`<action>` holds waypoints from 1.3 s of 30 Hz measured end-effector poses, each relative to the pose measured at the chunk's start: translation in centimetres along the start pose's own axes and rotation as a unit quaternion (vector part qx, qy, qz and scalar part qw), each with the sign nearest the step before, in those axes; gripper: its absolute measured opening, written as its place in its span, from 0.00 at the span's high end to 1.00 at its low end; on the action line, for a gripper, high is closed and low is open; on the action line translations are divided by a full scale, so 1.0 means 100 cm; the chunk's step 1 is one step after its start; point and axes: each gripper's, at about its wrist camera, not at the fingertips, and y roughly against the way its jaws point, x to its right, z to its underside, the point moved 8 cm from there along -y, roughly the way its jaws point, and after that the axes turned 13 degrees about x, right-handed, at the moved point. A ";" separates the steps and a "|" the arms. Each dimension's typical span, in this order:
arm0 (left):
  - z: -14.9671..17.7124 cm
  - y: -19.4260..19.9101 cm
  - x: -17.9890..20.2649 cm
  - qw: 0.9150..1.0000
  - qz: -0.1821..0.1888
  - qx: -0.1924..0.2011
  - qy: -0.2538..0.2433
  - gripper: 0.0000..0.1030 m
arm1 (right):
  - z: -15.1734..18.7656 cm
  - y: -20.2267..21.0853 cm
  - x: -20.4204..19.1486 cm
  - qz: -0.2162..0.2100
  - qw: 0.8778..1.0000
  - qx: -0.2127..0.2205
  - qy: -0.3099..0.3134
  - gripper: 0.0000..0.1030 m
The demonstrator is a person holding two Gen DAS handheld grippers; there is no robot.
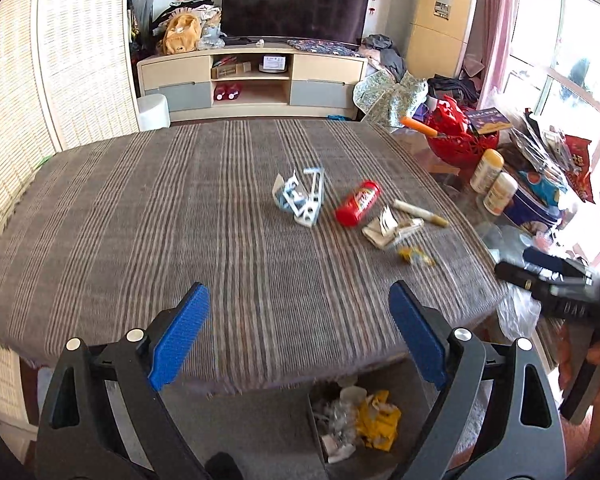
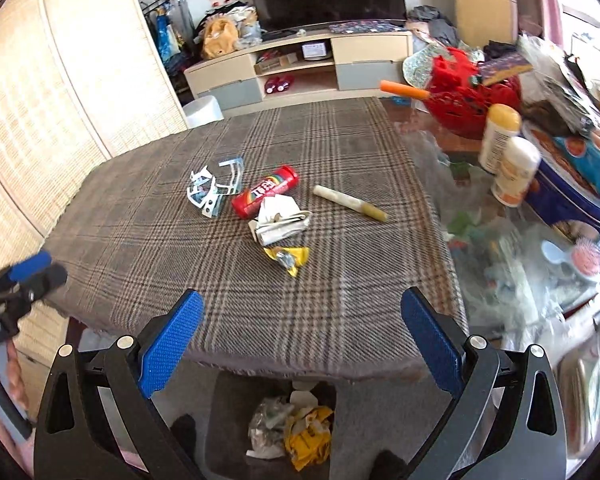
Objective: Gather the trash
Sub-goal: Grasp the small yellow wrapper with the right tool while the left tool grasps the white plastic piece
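Left tongs (image 1: 298, 334), right tongs (image 2: 302, 340): both apart, empty; risk: red cylindrical candy tube (image 2: 265, 191) rolling off plaid-clothed table (image 2: 140, 216) if nudged

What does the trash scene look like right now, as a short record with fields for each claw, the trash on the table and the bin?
left claw: open, empty, above table's near edge
right claw: open, empty, above table's near edge
table trash: blue-white carton, red candy tube, crumpled paper, yellow wrapper, marker
surface: plaid cloth
bin: below table edge, already holds wrappers
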 end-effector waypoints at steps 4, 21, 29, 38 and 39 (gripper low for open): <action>-0.016 -0.040 -0.004 1.000 -0.002 -0.008 -0.003 0.17 | 0.004 -0.033 -0.017 -0.004 1.000 0.001 0.026 0.18; -0.045 -0.171 -0.035 0.999 -0.006 -0.042 0.013 0.40 | 0.026 -0.120 -0.012 0.011 0.998 -0.044 0.044 0.58; -0.052 -0.195 -0.032 0.998 0.016 -0.064 0.018 0.47 | 0.022 -0.117 -0.010 0.007 0.998 -0.046 0.042 0.82; -0.040 -0.223 -0.023 0.994 0.024 -0.106 -0.003 0.52 | 0.022 -0.119 -0.015 -0.009 0.997 -0.061 0.037 0.89; -0.039 -0.226 -0.023 0.994 0.026 -0.110 -0.004 0.57 | 0.022 -0.119 -0.015 -0.010 0.997 -0.061 0.037 0.89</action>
